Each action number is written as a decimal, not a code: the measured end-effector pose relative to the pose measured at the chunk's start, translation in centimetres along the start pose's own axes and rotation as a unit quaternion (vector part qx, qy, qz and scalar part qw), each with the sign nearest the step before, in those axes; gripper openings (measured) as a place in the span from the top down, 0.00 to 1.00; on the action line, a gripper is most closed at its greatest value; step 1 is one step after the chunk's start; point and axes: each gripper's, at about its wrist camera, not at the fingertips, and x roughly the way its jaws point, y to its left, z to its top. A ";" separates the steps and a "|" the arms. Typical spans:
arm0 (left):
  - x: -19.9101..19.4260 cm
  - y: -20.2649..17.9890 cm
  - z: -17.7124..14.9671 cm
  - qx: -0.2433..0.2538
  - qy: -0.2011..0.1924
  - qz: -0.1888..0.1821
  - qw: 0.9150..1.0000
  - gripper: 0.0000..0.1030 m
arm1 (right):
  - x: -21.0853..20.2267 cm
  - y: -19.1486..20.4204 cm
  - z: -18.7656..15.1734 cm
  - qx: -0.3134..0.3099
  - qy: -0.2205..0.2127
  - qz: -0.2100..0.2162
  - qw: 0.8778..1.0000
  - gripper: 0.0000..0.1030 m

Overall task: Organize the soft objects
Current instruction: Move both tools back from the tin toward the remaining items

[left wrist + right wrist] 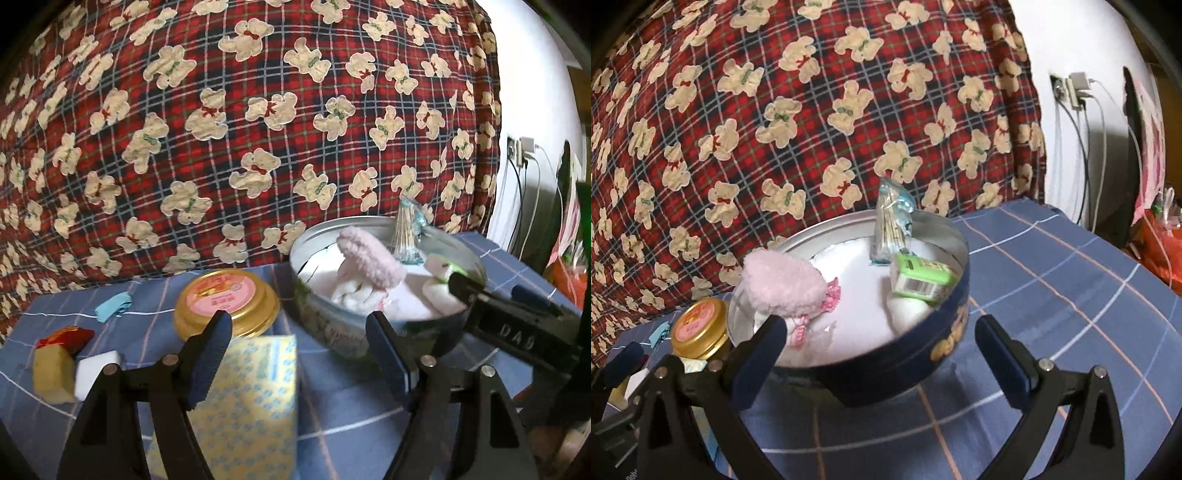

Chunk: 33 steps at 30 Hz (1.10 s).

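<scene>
A round blue tin (947, 341) stands on the blue checked cloth. It holds a fluffy pink piece (783, 286), white soft cloth (864, 310), a green box (919, 278) and a toothpick packet (890, 229). My right gripper (881, 360) is open just in front of the tin, one finger at each side of its near wall, pads apart from it. In the left wrist view the tin (332, 325) is to the right. My left gripper (299, 354) is open above a yellow patterned cloth (255, 402) and grips nothing.
A gold-lidded jar (225, 302) stands left of the tin. A yellow sponge (51, 373), a white block (96, 373), a red wrapper (66, 338) and a blue scrap (112, 308) lie at the left. A red bear-print blanket (258, 110) rises behind. Cables (1082, 147) hang at the right wall.
</scene>
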 end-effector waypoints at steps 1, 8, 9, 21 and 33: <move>-0.3 0.1 -0.2 0.002 0.000 0.001 1.000 0.25 | -0.4 0.1 -0.2 -0.001 -0.006 -0.004 1.000 0.00; -2.4 0.6 -1.4 0.020 -0.015 0.007 1.000 0.25 | -2.7 0.8 -1.3 0.001 -0.029 -0.018 0.999 0.00; -2.6 0.7 -1.5 0.022 -0.016 0.008 1.000 0.25 | -2.9 0.8 -1.4 0.002 -0.031 -0.019 0.999 0.00; -4.9 4.2 -2.9 0.015 -0.016 0.014 1.000 0.25 | -6.6 2.3 -2.6 -0.010 -0.080 -0.033 0.996 0.00; -5.2 9.8 -3.2 0.000 -0.014 0.051 0.999 0.25 | -9.4 6.9 -4.1 -0.062 -0.121 -0.013 0.991 0.00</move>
